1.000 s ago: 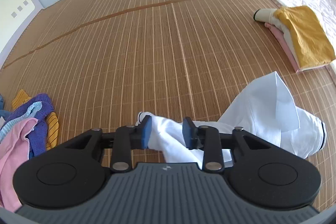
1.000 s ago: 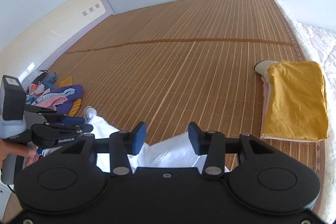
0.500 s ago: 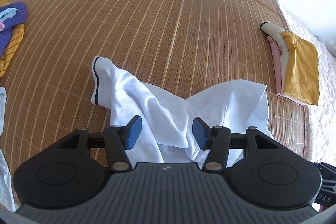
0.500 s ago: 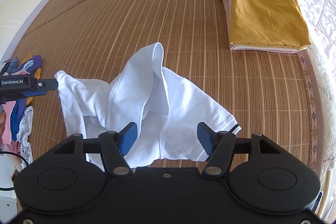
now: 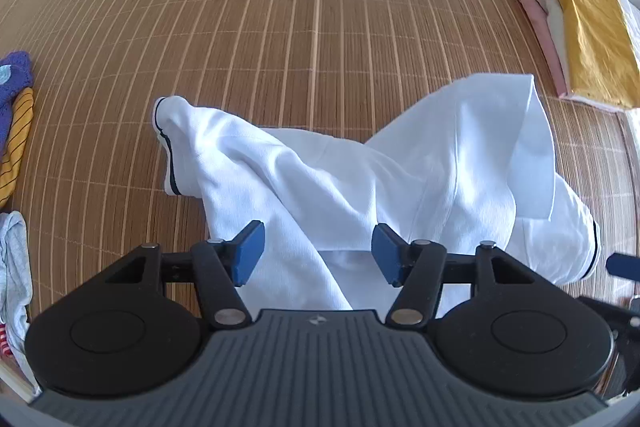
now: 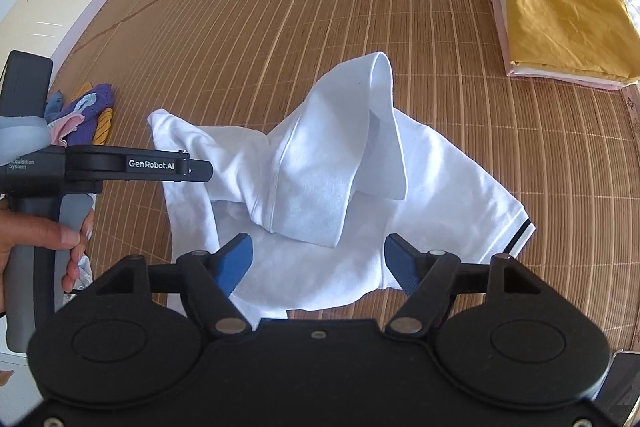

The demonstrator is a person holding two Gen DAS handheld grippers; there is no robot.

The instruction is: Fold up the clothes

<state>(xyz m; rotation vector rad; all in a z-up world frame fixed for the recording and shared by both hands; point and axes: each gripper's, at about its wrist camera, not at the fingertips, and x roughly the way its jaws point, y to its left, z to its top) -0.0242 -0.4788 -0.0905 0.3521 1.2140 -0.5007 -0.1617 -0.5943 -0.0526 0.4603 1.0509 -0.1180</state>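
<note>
A white polo shirt (image 5: 360, 179) with dark-trimmed sleeve cuffs lies crumpled on the bamboo mat (image 5: 280, 27); in the right wrist view the shirt (image 6: 320, 167) has a raised fold standing up in its middle. My left gripper (image 5: 318, 253) hangs just above the shirt's near edge, its jaws opening, and cloth lies below the gap without the blue pads pressing on it. My right gripper (image 6: 320, 259) is over the shirt's near hem, jaws also opening, nothing pinched. The left gripper's body (image 6: 132, 167) and the hand holding it show at the left of the right wrist view.
A folded stack with a yellow garment (image 6: 560, 7) on top sits at the far right of the mat, also seen as the yellow garment (image 5: 588, 35). A heap of unfolded coloured clothes (image 6: 84, 115) lies at the left edge, the same heap (image 5: 16, 115) in the left view. A quilted bed cover borders the right.
Both grippers have sunk toward the mat and tipped downward. Their jaws widened and the white shirt dropped out of the left jaws onto the mat, where it now lies crumpled.
</note>
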